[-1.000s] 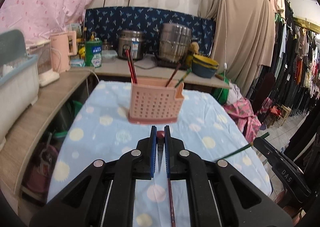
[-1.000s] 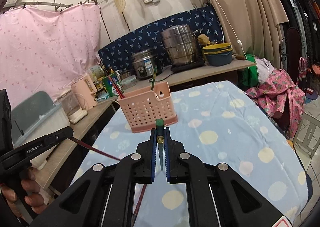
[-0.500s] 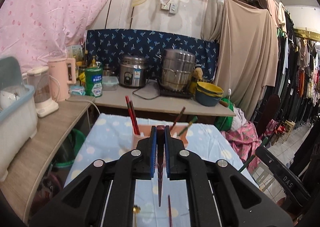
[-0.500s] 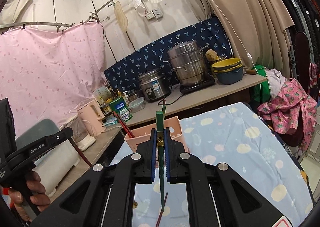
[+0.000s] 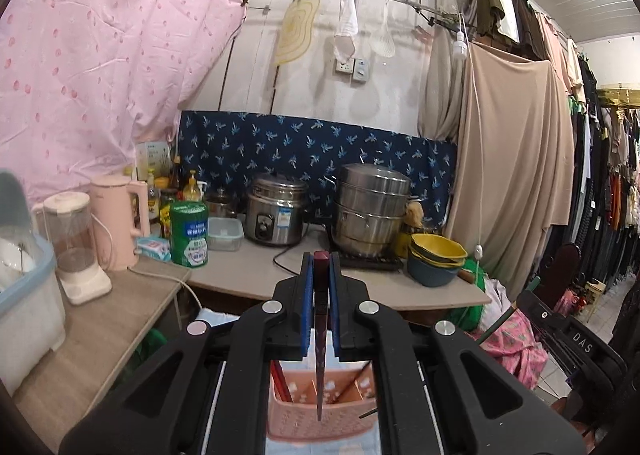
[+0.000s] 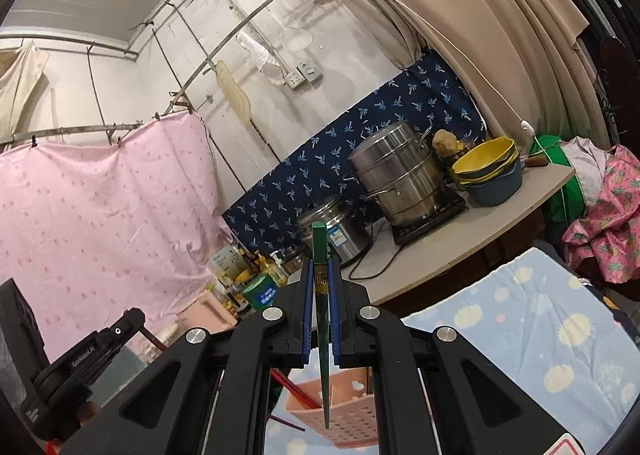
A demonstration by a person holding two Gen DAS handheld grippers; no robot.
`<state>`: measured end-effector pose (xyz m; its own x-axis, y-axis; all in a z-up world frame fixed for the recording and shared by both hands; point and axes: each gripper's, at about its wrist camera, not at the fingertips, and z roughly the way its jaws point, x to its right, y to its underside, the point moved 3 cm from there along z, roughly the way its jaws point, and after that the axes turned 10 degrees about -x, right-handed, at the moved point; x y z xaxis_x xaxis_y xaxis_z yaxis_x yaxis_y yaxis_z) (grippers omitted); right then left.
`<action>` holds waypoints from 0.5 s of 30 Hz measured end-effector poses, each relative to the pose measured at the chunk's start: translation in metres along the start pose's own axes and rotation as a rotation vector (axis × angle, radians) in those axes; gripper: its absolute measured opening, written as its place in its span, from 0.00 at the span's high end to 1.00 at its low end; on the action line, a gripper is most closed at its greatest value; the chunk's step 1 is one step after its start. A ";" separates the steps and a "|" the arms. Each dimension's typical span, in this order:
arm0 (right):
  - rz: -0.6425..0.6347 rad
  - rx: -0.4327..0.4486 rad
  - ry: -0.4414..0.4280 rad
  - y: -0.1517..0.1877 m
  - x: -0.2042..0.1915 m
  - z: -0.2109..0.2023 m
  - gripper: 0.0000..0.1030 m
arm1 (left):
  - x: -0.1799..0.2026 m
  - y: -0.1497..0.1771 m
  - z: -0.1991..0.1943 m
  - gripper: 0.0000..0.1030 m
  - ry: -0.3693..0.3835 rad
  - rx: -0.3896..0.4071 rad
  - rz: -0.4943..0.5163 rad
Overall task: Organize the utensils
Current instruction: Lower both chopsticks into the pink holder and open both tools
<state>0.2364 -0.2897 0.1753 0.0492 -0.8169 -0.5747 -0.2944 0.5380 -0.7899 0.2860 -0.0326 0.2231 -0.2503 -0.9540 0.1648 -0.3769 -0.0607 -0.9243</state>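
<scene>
Your left gripper (image 5: pixel 321 267) has its jaws closed on a dark red chopstick (image 5: pixel 319 355), which hangs point-down over the pink basket (image 5: pixel 320 411) at 6 o'clock in the left wrist view. Your right gripper (image 6: pixel 321 275) grips a green chopstick (image 6: pixel 322 319) the same way, its tip above the same basket (image 6: pixel 344 411). More red chopsticks (image 6: pixel 294 387) already stand inside, toward 7 o'clock. The basket rests on the desk with blue dotted cloth (image 6: pixel 540 335).
</scene>
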 end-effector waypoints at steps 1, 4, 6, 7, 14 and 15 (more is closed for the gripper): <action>0.005 0.005 0.002 -0.003 0.001 0.007 0.93 | -0.001 -0.003 0.007 0.93 -0.007 0.007 0.000; 0.024 0.001 0.007 -0.005 0.003 0.031 0.93 | -0.005 -0.006 0.026 0.93 -0.015 0.008 -0.008; 0.031 -0.011 0.020 -0.002 0.007 0.048 0.93 | -0.007 -0.006 0.039 0.93 -0.019 0.006 -0.008; 0.028 -0.019 0.029 0.001 0.009 0.055 0.93 | -0.007 -0.004 0.043 0.93 -0.022 0.002 -0.005; -0.012 -0.134 0.084 0.028 0.022 0.098 0.93 | -0.020 0.024 0.078 0.93 -0.035 -0.083 -0.014; -0.011 -0.148 0.089 0.033 0.025 0.102 0.93 | -0.022 0.028 0.082 0.93 -0.036 -0.094 -0.017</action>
<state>0.3250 -0.2712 0.1133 -0.0294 -0.8412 -0.5400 -0.4320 0.4979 -0.7520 0.3536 -0.0376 0.1657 -0.2117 -0.9631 0.1664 -0.4635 -0.0509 -0.8846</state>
